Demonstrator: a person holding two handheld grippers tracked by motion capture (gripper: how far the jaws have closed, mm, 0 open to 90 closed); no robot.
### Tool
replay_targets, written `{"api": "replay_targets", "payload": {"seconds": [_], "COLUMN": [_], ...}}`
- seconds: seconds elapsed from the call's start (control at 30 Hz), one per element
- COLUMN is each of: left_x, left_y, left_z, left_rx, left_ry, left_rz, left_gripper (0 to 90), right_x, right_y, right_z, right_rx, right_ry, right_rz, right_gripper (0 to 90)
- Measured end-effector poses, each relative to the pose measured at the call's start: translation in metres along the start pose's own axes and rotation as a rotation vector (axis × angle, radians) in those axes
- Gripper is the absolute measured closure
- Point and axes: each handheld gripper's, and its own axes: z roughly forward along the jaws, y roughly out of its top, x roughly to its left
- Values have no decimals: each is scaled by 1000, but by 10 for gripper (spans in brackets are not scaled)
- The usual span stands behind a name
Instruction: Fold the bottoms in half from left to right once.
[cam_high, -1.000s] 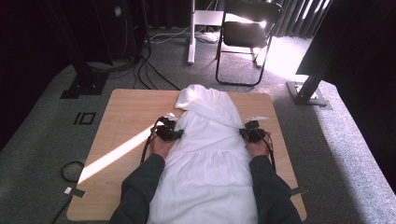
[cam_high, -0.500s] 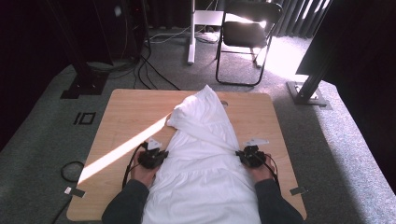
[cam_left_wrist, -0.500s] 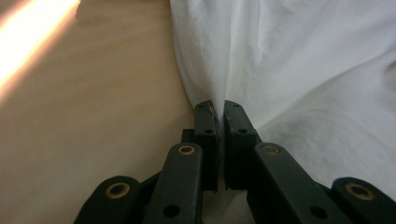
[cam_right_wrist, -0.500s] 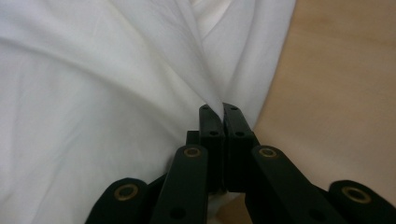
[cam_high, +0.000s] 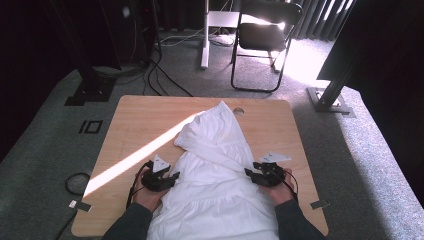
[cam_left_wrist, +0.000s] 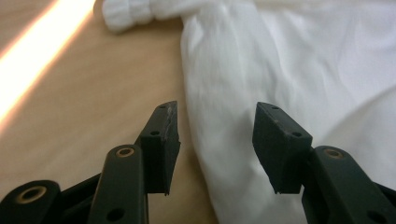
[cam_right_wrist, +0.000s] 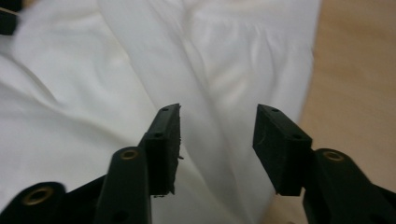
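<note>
A white garment (cam_high: 215, 165) lies lengthwise down the middle of the wooden table (cam_high: 150, 115), its far part folded back toward me. At its left edge sits my left gripper (cam_high: 172, 177), whose jaws have just been opening; they stand apart over the cloth's edge (cam_left_wrist: 219, 140) without pressing it. My right gripper (cam_high: 249, 173) rests at the garment's right edge. Its jaws have likewise just been opening, and the cloth (cam_right_wrist: 219, 121) lies loose beneath the gap.
A strip of sunlight (cam_high: 130, 160) crosses the table's left half. Beyond the far edge stand a black folding chair (cam_high: 260, 40), a white post (cam_high: 204, 35) and floor cables (cam_high: 160, 75). A dark stand base (cam_high: 330, 100) sits at the right.
Both grippers pulled back toward me along the garment's sides, folding its far end over. Both then let go of the cloth, and their jaws now stand apart.
</note>
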Motion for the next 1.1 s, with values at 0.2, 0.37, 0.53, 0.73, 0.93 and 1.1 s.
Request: {"api": "replay_targets", "payload": {"seconds": [0.2,0.37,0.53,0.73,0.93,1.1], "left_x": [0,-6,-4,-5,-11,-11], "left_y": [16,11,7,6,7,7], "left_z": [23,35,35,35,34,34], "left_rx": [9,35,15,11,13,18], "left_ry": [-1,-4,-17,-12,-6,-8], "left_rz": [22,26,4,6,32,29], "left_gripper": [502,508,504,511,520,519], "right_x": [34,57,66,30,-40,-57], "right_y": [53,72,73,91,89,62], "right_z": [30,78,121,102,69,88], "right_rx": [-35,25,119,39,-57,31], "right_ry": [48,66,-21,-136,-178,-181], "right_rz": [-142,-208,-259,-183,61,69], "right_gripper": [469,414,357,781,855,833]}}
